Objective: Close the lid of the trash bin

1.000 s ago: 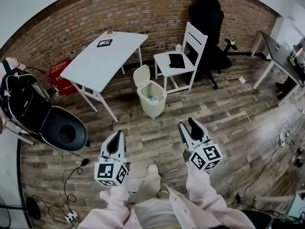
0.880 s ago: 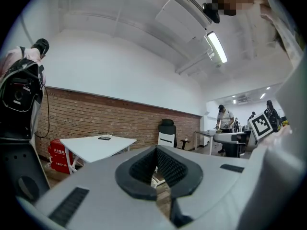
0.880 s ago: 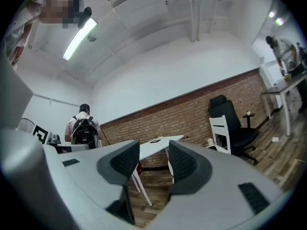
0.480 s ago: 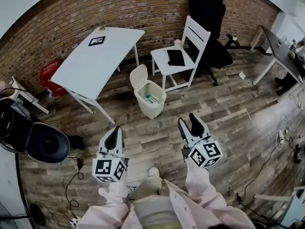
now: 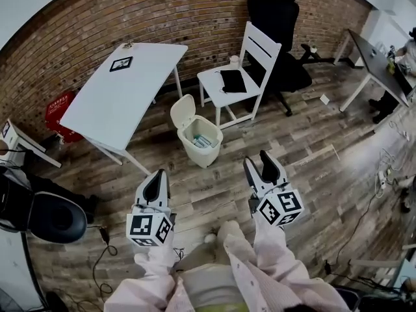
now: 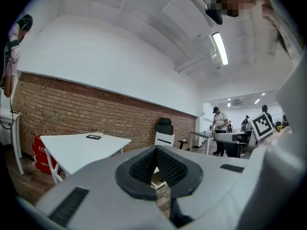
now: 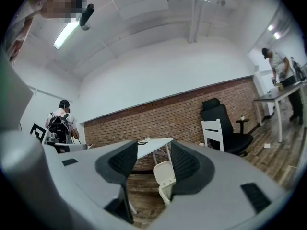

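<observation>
Head view: I see the trash bin [image 5: 198,135] on the floor [image 5: 312,148] between the white worktop [image 5: 117,96] and chair [image 5: 237,77], its lid [image 5: 182,109] up. Left gripper view: my left gripper [image 6: 156,153] is closed and empty. Right gripper view: my right gripper [image 7: 153,164] has just been opening, jaws wide, holding nothing.

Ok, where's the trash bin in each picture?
Head view: bin in the middle, below the white chair.
Left gripper view: not visible, left fingers block it; chair centre.
Right gripper view: low centre, between the right fingers; chair right.
Shared landmark: the white chair.
</observation>
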A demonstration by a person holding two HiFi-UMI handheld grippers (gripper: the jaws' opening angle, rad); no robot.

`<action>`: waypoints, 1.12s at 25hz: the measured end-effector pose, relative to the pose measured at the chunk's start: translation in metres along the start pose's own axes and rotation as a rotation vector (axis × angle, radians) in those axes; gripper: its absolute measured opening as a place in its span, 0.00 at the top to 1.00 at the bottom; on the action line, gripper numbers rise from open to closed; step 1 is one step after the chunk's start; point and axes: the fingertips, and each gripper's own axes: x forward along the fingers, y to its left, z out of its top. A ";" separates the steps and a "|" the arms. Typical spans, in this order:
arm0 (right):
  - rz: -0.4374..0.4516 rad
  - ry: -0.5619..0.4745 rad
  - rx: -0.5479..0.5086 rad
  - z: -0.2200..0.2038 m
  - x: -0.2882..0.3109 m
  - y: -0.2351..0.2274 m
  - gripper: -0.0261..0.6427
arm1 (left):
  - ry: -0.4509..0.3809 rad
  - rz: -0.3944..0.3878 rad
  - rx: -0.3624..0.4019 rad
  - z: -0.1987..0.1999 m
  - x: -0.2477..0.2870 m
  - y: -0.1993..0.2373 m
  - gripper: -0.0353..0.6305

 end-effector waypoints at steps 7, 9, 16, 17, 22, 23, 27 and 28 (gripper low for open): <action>-0.012 0.021 0.009 -0.008 0.028 -0.020 0.66 | 0.016 0.010 -0.020 -0.010 0.029 0.012 0.96; -0.004 0.026 0.010 -0.008 0.045 -0.027 0.66 | 0.016 0.020 -0.022 -0.009 0.043 0.018 0.96; 0.048 0.061 0.014 -0.009 0.121 -0.054 0.66 | 0.030 0.057 -0.032 -0.005 0.106 0.042 0.96; 0.058 0.069 0.019 -0.009 0.132 -0.058 0.66 | 0.032 0.063 -0.034 -0.004 0.116 0.044 0.96; 0.123 0.097 0.024 -0.005 0.187 -0.074 0.66 | 0.042 0.106 -0.042 0.001 0.159 0.060 0.96; 0.138 0.103 0.021 -0.005 0.199 -0.076 0.66 | 0.044 0.119 -0.044 0.002 0.167 0.064 0.96; 0.193 0.139 0.012 -0.008 0.240 -0.084 0.66 | 0.051 0.163 -0.058 0.002 0.194 0.079 0.96; 0.207 0.147 0.009 -0.010 0.249 -0.085 0.66 | 0.053 0.173 -0.061 0.002 0.200 0.082 0.96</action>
